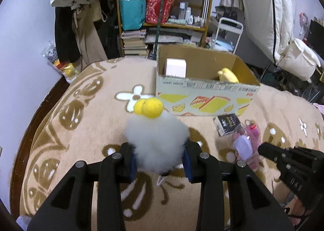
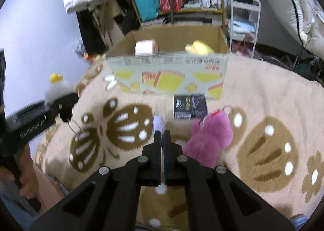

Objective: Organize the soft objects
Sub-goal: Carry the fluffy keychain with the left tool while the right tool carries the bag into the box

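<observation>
Fluffy white plush (image 1: 156, 144) with yellow pom-poms sits squeezed in left tongs (image 1: 160, 162); right tongs (image 2: 161, 135) pinch a thin lilac-tipped item (image 2: 159, 122).

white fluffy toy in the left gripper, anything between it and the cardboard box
Nothing visible. The left gripper is shut on the white fluffy toy, and only open blanket lies ahead up to the cardboard box. The toy must clear the box's front wall. The small dark box lies off to the right.
</observation>
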